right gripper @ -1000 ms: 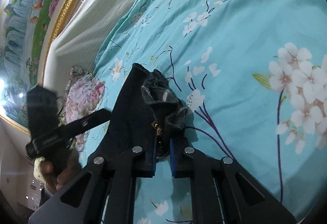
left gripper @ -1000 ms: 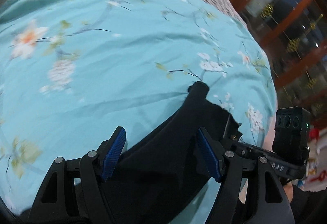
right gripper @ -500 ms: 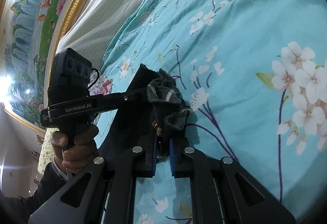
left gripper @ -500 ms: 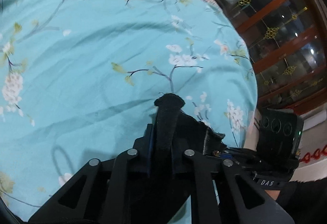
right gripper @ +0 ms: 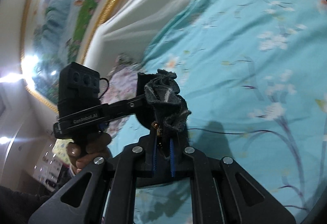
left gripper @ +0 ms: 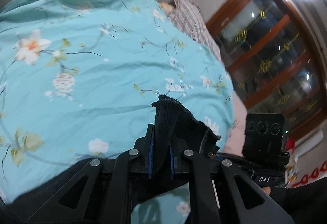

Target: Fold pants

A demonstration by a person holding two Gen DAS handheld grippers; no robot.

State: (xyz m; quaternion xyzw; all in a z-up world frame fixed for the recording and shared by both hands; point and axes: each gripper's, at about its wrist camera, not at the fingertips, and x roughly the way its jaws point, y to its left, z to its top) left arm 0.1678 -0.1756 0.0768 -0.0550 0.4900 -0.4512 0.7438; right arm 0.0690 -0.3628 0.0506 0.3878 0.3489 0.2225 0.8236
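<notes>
We note both tongs clamped on the pants (left gripper: 163, 121): left tongs (left gripper: 160, 159), right tongs (right gripper: 163, 160); bed (left gripper: 92, 81) beyond them.

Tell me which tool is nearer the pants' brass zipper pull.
Right. The right tool grips the pants just below the zipper pull; the left tool clamps a fold off to its side.
</notes>
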